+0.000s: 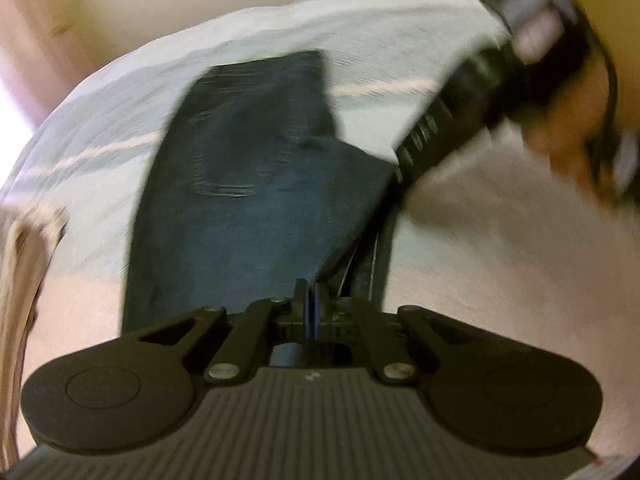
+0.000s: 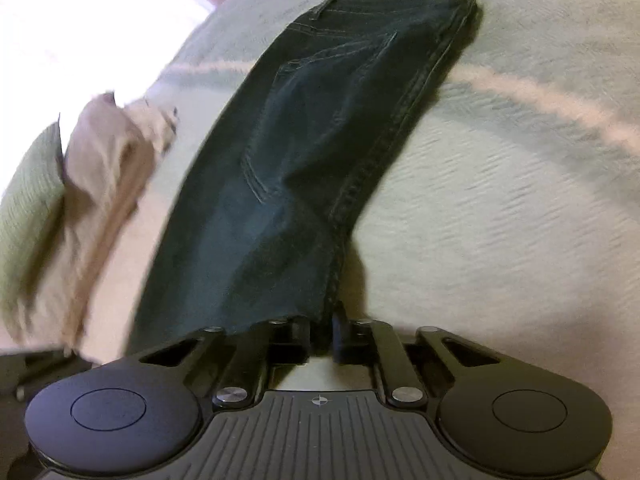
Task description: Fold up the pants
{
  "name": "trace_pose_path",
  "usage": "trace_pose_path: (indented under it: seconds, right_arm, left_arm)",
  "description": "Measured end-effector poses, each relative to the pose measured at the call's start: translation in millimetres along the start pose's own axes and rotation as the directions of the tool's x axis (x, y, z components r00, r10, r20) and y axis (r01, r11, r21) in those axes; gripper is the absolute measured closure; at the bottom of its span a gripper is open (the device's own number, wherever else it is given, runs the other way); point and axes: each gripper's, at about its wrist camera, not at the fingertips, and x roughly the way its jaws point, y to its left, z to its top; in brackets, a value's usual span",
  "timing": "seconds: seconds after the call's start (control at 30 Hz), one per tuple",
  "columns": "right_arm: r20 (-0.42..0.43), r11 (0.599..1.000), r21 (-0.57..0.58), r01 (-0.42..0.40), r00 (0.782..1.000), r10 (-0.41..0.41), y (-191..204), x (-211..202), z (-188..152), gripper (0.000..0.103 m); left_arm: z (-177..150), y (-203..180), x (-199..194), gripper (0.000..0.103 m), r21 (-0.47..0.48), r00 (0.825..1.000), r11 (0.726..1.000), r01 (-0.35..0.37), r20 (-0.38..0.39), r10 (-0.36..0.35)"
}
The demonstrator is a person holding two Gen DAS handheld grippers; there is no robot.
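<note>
Both the left gripper [image 1: 311, 300] and right gripper [image 2: 321, 330] are clamped on the near hem of the dark jeans [image 2: 304, 152], which run up-frame across the pale bedspread [image 2: 500, 208], apparently to carry that end over in a fold.

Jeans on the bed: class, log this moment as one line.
left claw: shut on jeans | right claw: shut on jeans | far end: on bedspread

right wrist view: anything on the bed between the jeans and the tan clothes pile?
Nothing. In the right wrist view only bare bedspread shows between the jeans and the tan clothes; they lie apart.
</note>
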Motion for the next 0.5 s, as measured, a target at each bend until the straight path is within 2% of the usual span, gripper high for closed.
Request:
trace_pose_path:
  seconds: [0.07, 0.13, 0.2, 0.3, 0.37, 0.43, 0.5]
  right_arm:
    - [-0.014, 0.997, -0.065, 0.030, 0.999, -0.031, -6, -10, -2, 0.100]
    - [-0.042, 0.999, -0.049, 0.021, 0.999, -0.023, -16, -6, -3, 0.100]
    - [-0.064, 0.998, -0.058, 0.032, 0.997, -0.036, -18, 1, -4, 0.100]
    - [-0.062, 0.992, -0.110, 0.056, 0.996, -0.063, -17, -4, -8, 0.099]
    - [-0.053, 0.983, -0.134, 0.129, 0.989, -0.137, -17, -15, -13, 0.097]
    - [-0.039, 0.976, -0.165, 0.144, 0.988, -0.152, -14, -29, -17, 0.092]
    - [-0.018, 0.962, -0.238, 0.137, 0.989, -0.145, 0, -42, -23, 0.084]
  left_arm:
    - [-3, -21, 11, 0.102, 0.062, 1.000, 0.998, 0.017, -0.028, -0.015]
    - [-11, -39, 23, 0.102, 0.096, 0.998, 0.995, 0.018, -0.067, -0.011]
    - [-17, -44, 24, 0.102, 0.077, 0.997, 0.997, 0.010, -0.080, -0.003]
    - [-27, -37, 14, 0.100, -0.018, 0.995, 1.000, 0.001, -0.104, -0.003]
    - [-38, -30, 1, 0.100, -0.090, 0.993, 0.996, -0.023, -0.119, 0.012]
    - [-51, -20, -18, 0.099, -0.176, 0.990, 0.982, -0.061, -0.133, 0.037]
    - [-70, -10, -39, 0.097, -0.275, 0.984, 0.954, -0.118, -0.158, 0.076]
